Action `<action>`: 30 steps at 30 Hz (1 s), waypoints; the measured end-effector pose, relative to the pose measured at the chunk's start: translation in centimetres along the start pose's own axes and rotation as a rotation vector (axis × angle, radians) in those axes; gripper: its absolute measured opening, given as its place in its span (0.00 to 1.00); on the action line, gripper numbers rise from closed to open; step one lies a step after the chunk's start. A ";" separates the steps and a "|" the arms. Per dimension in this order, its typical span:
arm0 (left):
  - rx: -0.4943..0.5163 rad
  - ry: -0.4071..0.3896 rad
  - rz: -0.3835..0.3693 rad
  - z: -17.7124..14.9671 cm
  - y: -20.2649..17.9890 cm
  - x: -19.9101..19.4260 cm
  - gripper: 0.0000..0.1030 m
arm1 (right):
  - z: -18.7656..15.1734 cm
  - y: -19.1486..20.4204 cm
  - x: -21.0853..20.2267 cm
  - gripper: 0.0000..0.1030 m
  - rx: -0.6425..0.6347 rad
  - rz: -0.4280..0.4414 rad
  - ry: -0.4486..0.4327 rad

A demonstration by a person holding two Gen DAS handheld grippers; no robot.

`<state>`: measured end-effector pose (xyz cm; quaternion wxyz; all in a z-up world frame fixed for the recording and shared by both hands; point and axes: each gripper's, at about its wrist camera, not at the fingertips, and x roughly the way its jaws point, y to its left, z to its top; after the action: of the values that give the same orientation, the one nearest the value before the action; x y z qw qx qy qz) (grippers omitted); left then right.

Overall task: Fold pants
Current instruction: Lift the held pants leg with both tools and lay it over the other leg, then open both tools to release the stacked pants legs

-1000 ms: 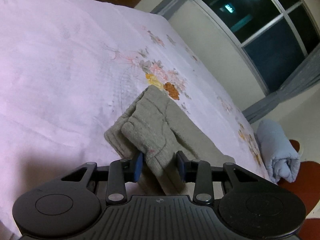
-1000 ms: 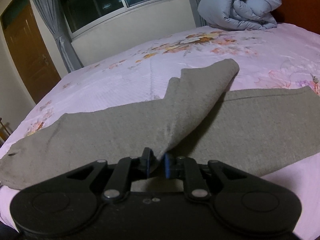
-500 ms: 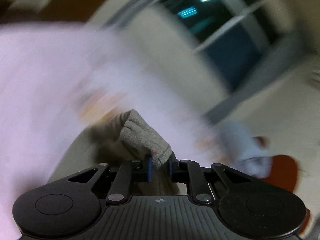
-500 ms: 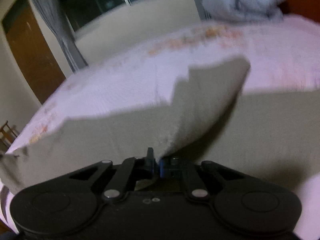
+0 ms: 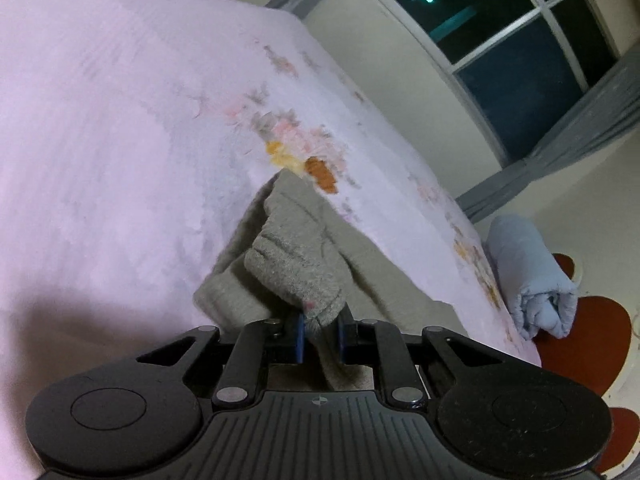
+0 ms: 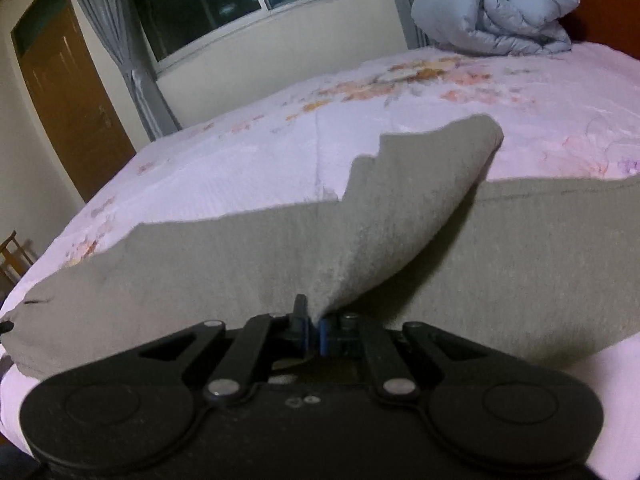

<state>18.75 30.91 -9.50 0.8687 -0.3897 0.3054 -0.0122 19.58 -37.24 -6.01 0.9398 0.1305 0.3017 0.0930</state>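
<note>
Grey pants (image 6: 248,256) lie stretched across the bed (image 6: 256,168), on its pink flowered cover, close to the near edge. The right gripper (image 6: 314,330) is pinched tight on a fold of the cloth, and that fold rises from its jaws as a raised flap pointing toward the far side of the bed. The left gripper (image 5: 319,336) is clamped on a thick, bunched end of the pants (image 5: 296,272), which stands up in a lump just ahead of its blue pads (image 5: 299,338). A rolled blue quilt (image 6: 496,8) sits at the far corner of the bed, beneath a dark window (image 6: 200,0) with grey curtains (image 6: 116,44). A brown door (image 6: 68,112) stands off to one side.
</note>
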 end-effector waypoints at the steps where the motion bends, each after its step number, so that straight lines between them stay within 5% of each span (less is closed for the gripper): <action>1: 0.009 0.013 0.014 0.0 0.0 0.3 0.15 | 0.1 0.1 -0.2 0.00 -0.008 0.001 -0.005; 6: 0.014 0.036 0.011 0.2 0.4 0.7 0.15 | -0.6 -0.7 0.8 0.00 0.008 -0.016 0.057; 12: 0.014 0.037 0.003 0.3 0.6 0.4 0.15 | 0.4 0.3 -1.2 0.00 -0.034 -0.007 -0.041; 16: -0.022 0.055 -0.005 -0.5 1.8 1.0 0.16 | -0.7 -0.9 1.6 0.00 -0.004 -0.049 0.087; 19: -0.012 0.035 -0.006 -0.6 1.1 0.1 0.29 | -0.7 -1.8 1.4 0.07 0.067 -0.042 0.080; 20: 0.015 0.024 0.025 -0.6 0.6 -0.6 0.51 | -0.4 -1.8 0.3 0.17 0.071 -0.056 0.040; 22: 0.126 -0.042 0.166 -1.3 -1.5 -2.7 0.85 | 0.4 -2.3 -2.0 0.18 0.090 -0.070 -0.029; 26: 0.275 -0.108 0.212 -3.7 -6.4 -4.3 0.85 | 2.4 -4.2 -5.3 0.26 0.078 -0.116 -0.119; 30: 0.372 -0.123 0.249 -6.7 -11.7 -0.7 0.87 | 4.8 -5.2 -5.5 0.34 0.045 -0.159 -0.164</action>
<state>17.10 18.46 -4.56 0.9374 -0.1821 0.2900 0.0630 18.51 -44.52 -0.83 0.9626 0.1345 0.2352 0.0001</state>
